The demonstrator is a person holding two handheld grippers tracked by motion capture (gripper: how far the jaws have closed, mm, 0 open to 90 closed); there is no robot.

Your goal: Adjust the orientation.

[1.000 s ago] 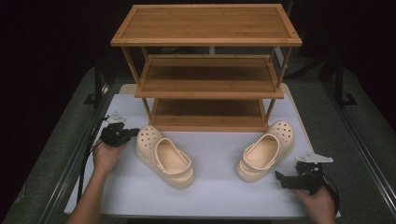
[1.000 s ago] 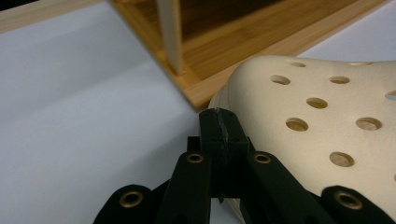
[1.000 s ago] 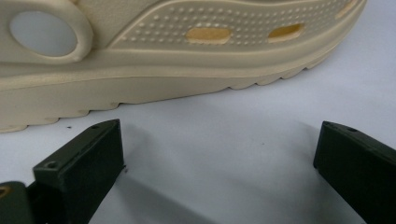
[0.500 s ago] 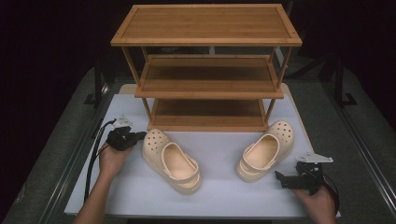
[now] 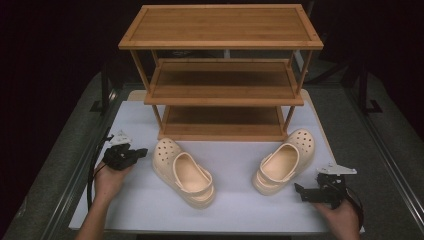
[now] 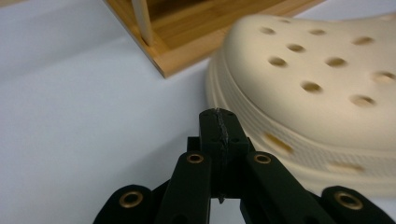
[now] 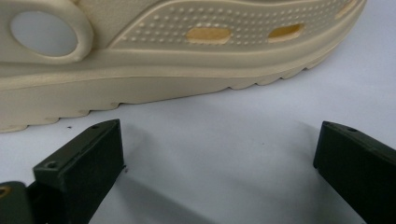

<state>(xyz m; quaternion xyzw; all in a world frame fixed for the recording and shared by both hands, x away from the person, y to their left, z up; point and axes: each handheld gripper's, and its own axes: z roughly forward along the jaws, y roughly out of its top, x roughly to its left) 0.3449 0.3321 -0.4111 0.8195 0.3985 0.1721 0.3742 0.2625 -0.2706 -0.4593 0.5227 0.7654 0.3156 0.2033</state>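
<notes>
Now left gripper (image 5: 141, 151) jaws clenched empty beside left clog (image 5: 183, 171); right gripper (image 5: 298, 189) jaws released near right clog (image 5: 284, 161).

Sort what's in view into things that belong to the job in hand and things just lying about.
Job: left clog, right clog, left hand-held gripper, right hand-held gripper, likely the wooden shoe rack.
Lying about: dark stands beside the table.

We see cream clogs (image 5: 184, 171) (image 5: 284, 161), round holes dotting toes; honey-brown bamboo shoe rack (image 5: 222, 70); white table (image 5: 235, 210); black claws (image 5: 141, 152) (image 5: 298, 190).
</notes>
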